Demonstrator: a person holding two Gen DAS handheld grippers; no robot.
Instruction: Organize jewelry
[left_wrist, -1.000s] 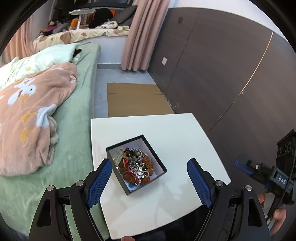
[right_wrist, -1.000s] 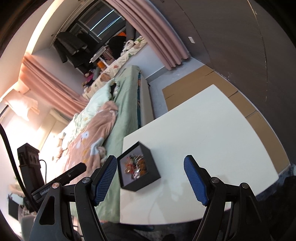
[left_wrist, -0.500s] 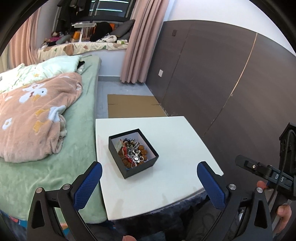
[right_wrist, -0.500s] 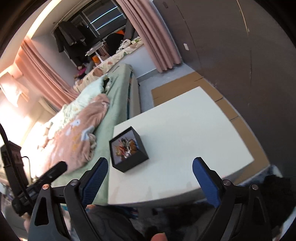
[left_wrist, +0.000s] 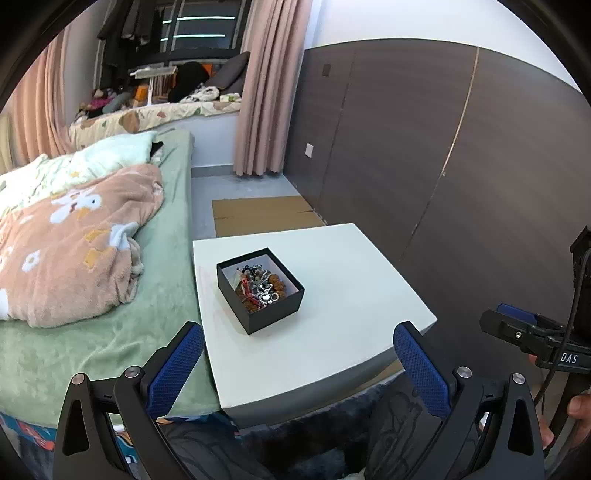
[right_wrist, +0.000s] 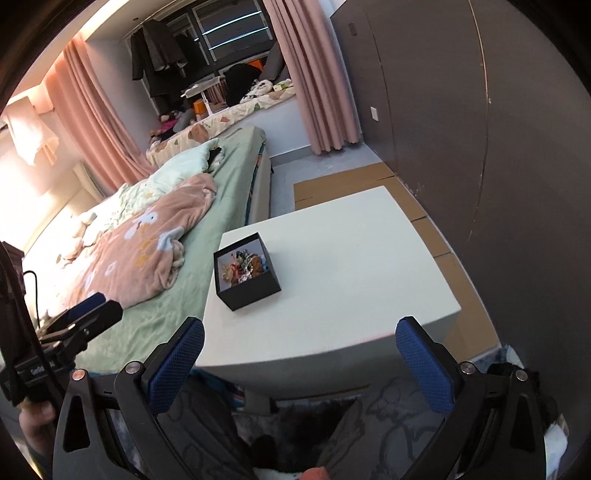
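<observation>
A black open box (left_wrist: 260, 295) with a white lining sits on the left part of a white table (left_wrist: 351, 295). It holds a tangle of jewelry (left_wrist: 260, 286): brown beads, red cord, silver pieces. The box also shows in the right wrist view (right_wrist: 245, 277). My left gripper (left_wrist: 295, 365) is open and empty, held back from the table's near edge. My right gripper (right_wrist: 297, 363) is open and empty, also back from the near edge of the table (right_wrist: 351, 280).
A bed (left_wrist: 92, 295) with a peach blanket runs along the table's left side. A dark panelled wall (left_wrist: 443, 166) stands to the right. Flat cardboard (left_wrist: 258, 214) lies on the floor beyond the table. A dark fabric (right_wrist: 295, 424) lies below the near edge.
Both grippers have pulled back and away from the table; the box looks smaller and farther. The box and jewelry have not moved.
</observation>
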